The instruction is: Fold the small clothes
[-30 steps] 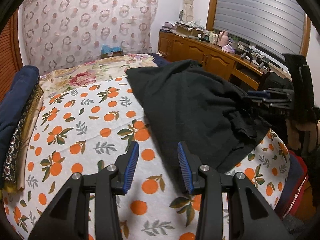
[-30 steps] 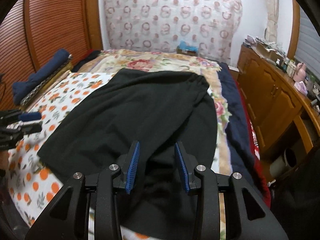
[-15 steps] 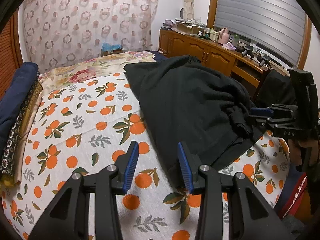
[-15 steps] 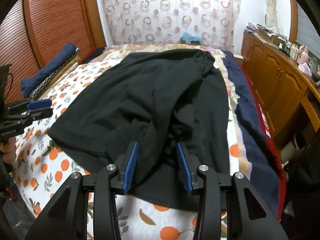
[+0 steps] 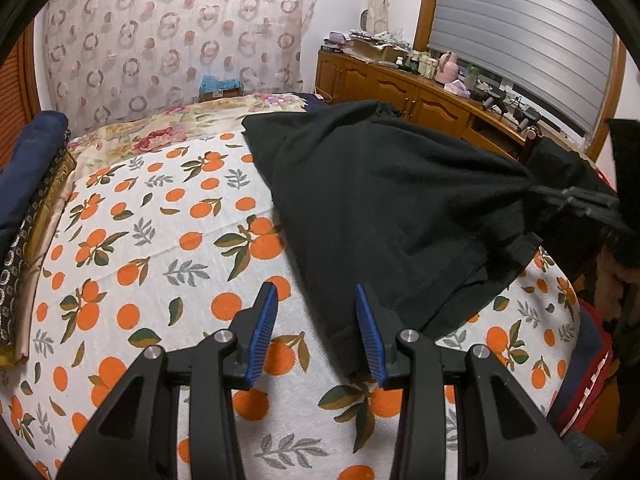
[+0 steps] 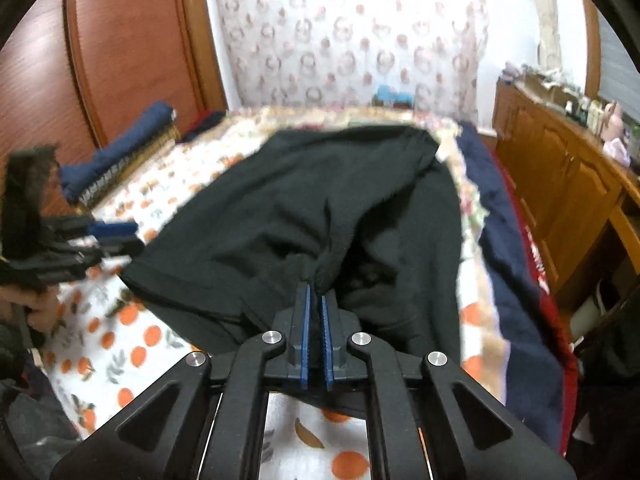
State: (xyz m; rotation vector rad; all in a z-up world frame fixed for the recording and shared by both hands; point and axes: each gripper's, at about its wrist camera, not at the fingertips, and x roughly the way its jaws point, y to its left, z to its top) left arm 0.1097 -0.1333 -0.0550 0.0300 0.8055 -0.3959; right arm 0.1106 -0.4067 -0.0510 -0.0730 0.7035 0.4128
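While the bed [image 5: 132, 264] with its orange-print sheet fills both views, only the left one shows the long wooden cabinet [image 5: 404, 92] under the grey blind [image 5: 528, 36], and only the right one shows the reddish wardrobe doors [image 6: 120, 40]. Spread over the far side of the sheet lies the black garment [image 5: 384, 200], its near edge bunched and lifted. From the right view, the right gripper [image 6: 316, 300] has just snapped closed and pinches a fold of that cloth between its blue pads. The left view shows the same pinch only as a dark blur at the edge. Lower down, the left gripper [image 5: 316, 320] hangs parted over bare sheet, grasping nothing, the garment's corner just beside one finger.
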